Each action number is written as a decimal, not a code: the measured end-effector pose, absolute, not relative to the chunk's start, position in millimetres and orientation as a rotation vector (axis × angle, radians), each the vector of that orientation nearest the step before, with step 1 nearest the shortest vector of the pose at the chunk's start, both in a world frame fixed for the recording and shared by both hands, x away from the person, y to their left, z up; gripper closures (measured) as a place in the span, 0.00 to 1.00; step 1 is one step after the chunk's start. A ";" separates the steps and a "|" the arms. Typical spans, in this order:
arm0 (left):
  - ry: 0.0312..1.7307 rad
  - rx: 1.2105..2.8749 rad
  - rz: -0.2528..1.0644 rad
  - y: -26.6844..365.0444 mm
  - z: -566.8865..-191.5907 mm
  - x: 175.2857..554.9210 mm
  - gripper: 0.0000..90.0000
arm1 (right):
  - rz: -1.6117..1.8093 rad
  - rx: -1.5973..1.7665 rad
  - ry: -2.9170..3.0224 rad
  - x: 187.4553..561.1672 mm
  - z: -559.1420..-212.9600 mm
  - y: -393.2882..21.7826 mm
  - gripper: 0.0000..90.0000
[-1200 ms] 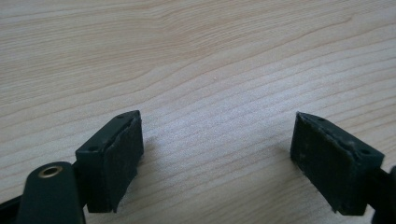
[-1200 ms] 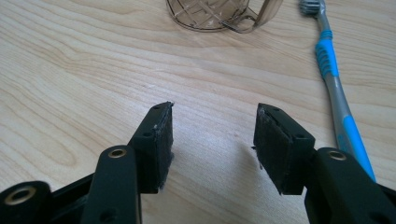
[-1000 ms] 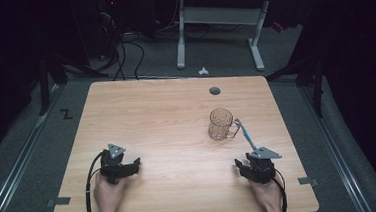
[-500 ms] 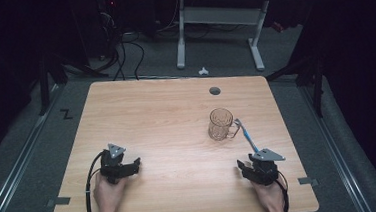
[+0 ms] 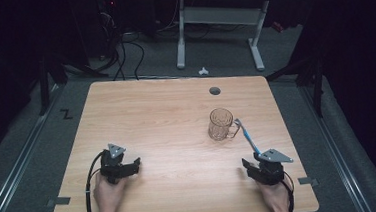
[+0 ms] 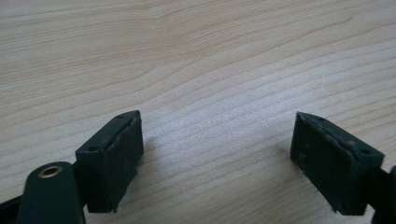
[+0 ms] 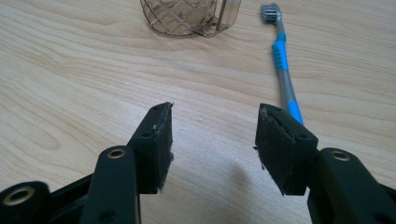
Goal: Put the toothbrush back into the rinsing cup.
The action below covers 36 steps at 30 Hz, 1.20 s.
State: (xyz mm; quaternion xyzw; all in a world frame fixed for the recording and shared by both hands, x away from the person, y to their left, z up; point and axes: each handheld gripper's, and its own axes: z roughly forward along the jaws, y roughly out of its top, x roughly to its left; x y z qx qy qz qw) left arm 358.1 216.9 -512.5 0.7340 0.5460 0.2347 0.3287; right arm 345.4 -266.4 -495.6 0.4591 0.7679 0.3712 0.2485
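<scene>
Pale woodgrain table [image 5: 167, 117], faceted clear mug [image 5: 221, 124], blue-grey toothbrush [image 7: 282, 60], both tools gaping, empty.

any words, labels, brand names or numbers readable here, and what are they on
None can be read.
The clear mug bears only a moulded diamond pattern, no lettering.
The toothbrush handle is blue and grey; no brand shows on it.
The black mark on the floor left of the table looks like a "Z", but may just be tape.
</scene>
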 end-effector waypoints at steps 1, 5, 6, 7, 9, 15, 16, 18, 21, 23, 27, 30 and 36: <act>1.429 1.922 0.614 216.9 -512.5 358.2 0.20 | 1.015 1.258 2.088 345.3 -495.3 -267.1 0.52; 1.429 1.921 0.615 216.9 -512.5 358.2 0.20 | 1.020 1.264 2.078 346.1 -493.4 -271.2 0.51; 1.429 1.920 0.614 216.9 -512.5 358.2 0.20 | 1.017 1.267 2.075 346.2 -493.0 -272.2 0.51; 1.430 1.921 0.614 216.9 -512.5 358.2 0.20 | 1.015 1.263 2.074 346.7 -492.6 -273.3 0.52; 1.429 1.921 0.614 216.9 -512.5 358.2 0.20 | 1.009 1.267 2.076 347.7 -491.7 -275.2 0.52; 1.430 1.921 0.615 216.9 -512.5 358.2 0.20 | 0.982 1.277 2.088 352.3 -489.1 -279.3 0.56; 1.429 1.921 0.614 216.9 -512.5 358.2 0.20 | 0.974 1.279 2.089 353.4 -488.9 -279.9 0.57; 1.429 1.921 0.614 216.9 -512.5 358.2 0.20 | 0.968 1.280 2.093 354.7 -488.7 -280.5 0.57; 1.429 1.921 0.614 216.9 -512.5 358.2 0.20 | 0.941 1.290 2.103 359.2 -487.4 -282.6 0.59; 1.429 1.921 0.614 216.9 -512.5 358.2 0.20 | 0.931 1.296 2.102 361.6 -486.4 -284.2 0.60; 1.429 1.921 0.614 216.9 -512.5 358.2 0.20 | 0.928 1.307 2.094 366.3 -483.3 -287.7 0.60; 1.430 1.921 0.614 216.9 -512.5 358.2 0.20 | 0.918 1.313 2.091 370.0 -481.2 -289.3 0.61; 1.429 1.921 0.614 216.9 -512.5 358.2 0.20 | 0.911 1.306 2.090 376.5 -476.8 -290.1 0.64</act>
